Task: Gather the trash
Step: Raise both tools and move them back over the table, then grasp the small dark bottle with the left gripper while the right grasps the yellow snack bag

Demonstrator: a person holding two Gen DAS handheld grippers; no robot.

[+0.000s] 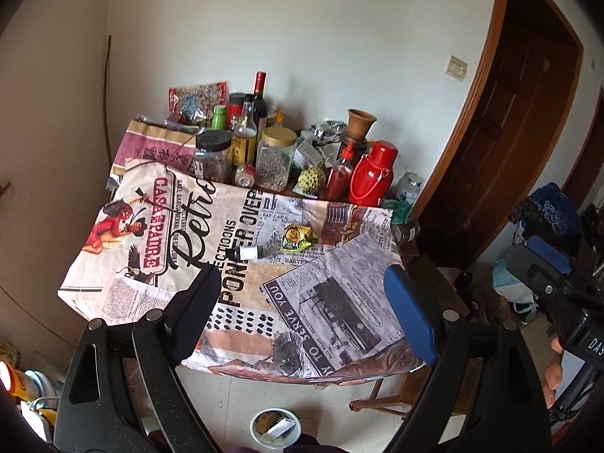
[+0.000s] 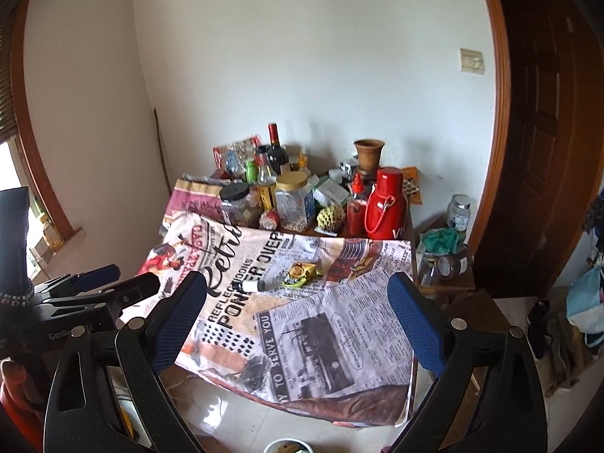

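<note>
Closest to the lens are the left gripper [image 1: 302,283] and the right gripper [image 2: 298,294], both with blue-padded jaws spread wide and nothing between them, hanging off the near edge of the table [image 1: 377,372] with its newspaper-print cloth. Going outward from there, the trash sits mid-table, dead ahead and farther in: a little dark bottle [image 1: 247,253] lying on its side, long axis running roughly left-right across the line both grippers point along, and just right of it, nearly touching, a crumpled yellow-green wrapper [image 1: 298,238]. The left gripper looks a bit nearer to both, I'd guess, though the fisheye makes that iffy. Either one has to reach forward over the cloth. The white bin [image 1: 275,430] is on the floor right below the grippers, by the table's near edge.
</note>
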